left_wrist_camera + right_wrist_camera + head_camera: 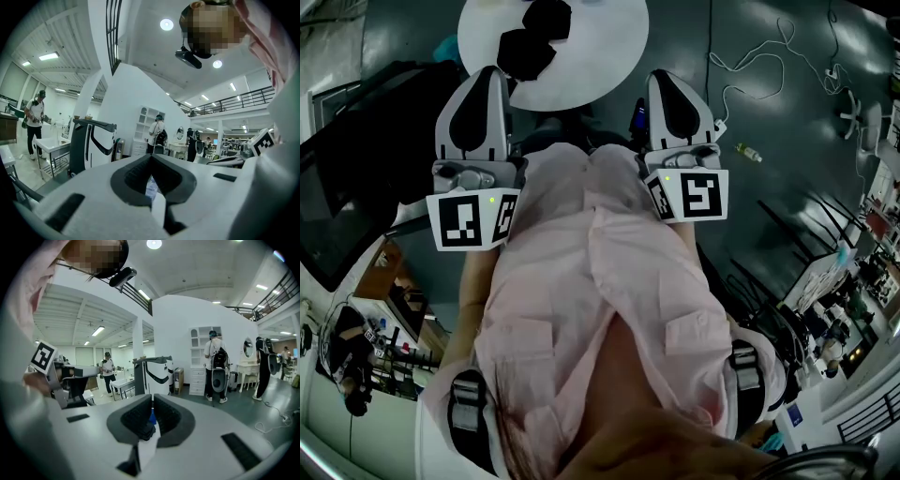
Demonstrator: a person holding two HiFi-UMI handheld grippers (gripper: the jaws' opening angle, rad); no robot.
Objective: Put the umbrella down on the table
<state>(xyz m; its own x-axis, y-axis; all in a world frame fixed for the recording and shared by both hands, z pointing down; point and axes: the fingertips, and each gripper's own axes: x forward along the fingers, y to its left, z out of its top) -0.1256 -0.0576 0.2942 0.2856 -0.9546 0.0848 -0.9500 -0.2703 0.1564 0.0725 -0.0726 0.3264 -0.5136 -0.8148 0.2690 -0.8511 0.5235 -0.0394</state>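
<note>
Lying on the round white counter [609, 47] at the far side of the head view is the umbrella [534, 39], a black folded bundle in two lumps, the near one a little to the left of the far one. It rests towards the left half of the counter and nothing touches it.

Both tongs are held up in front of the person's pink shirt [600, 281], near to the body, and they point away towards the far side. The left tongs [483, 89] are clenched, their dark pads pressed together with nothing gripped between them. In the head view their tip covers the near left rim of the counter, so the umbrella is just beyond them and slightly to the right, but apart. The right tongs [670, 94] are also closed, with only a thin slit between the pads and no object held. They stand to the right of the counter's near rim, and the umbrella is far and to the left of them, further away than from the left tongs.

So the umbrella lies between the two tongs in the left-right direction and beyond both. Neither gripper view shows the counter or the umbrella, only the hall behind.
</note>
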